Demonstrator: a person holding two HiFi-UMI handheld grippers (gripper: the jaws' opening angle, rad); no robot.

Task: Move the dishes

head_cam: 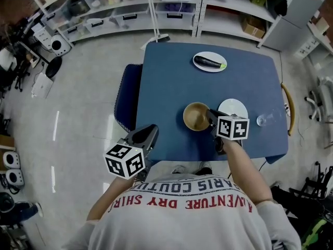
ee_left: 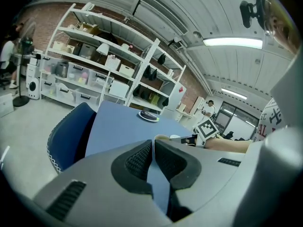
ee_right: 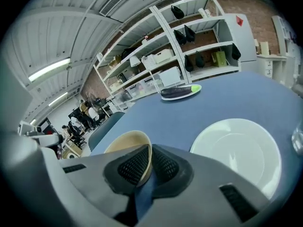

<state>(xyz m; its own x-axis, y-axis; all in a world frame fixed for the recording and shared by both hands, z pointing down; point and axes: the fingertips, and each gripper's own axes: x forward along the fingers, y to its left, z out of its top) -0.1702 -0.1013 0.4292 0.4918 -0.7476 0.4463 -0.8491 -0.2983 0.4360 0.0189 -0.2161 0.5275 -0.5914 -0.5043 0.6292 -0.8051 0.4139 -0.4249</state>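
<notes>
A: right gripper [ee_right: 150, 163] state?
B: Clamped on the rim of the tan bowl [head_cam: 195, 116], at the bowl's 3 o'clock. One pad is inside the rim and one outside.
A: Where's the bowl?
B: On the near half of the blue table [head_cam: 171, 87], a bit right of centre.
A: Neighbours?
B: An empty white plate [head_cam: 234, 106] is just beside it at 3 o'clock. A second plate [head_cam: 199, 64] is well apart at 12 o'clock, with a dark eggplant [head_cam: 208, 61] lying on it.
A: Anything else on the table?
B: At the white plate's 3 o'clock, near the table edge, there's what looks like a clear glass [head_cam: 264, 120]. It's too faint to be sure.
A: left gripper [ee_left: 152, 156]?
B: Pads are together with nothing between them. It hangs off the table, at the bowl's 8 o'clock, by the near-left corner.
A: And on that side?
B: A blue chair [head_cam: 127, 95] against the table's 9 o'clock edge.
</notes>
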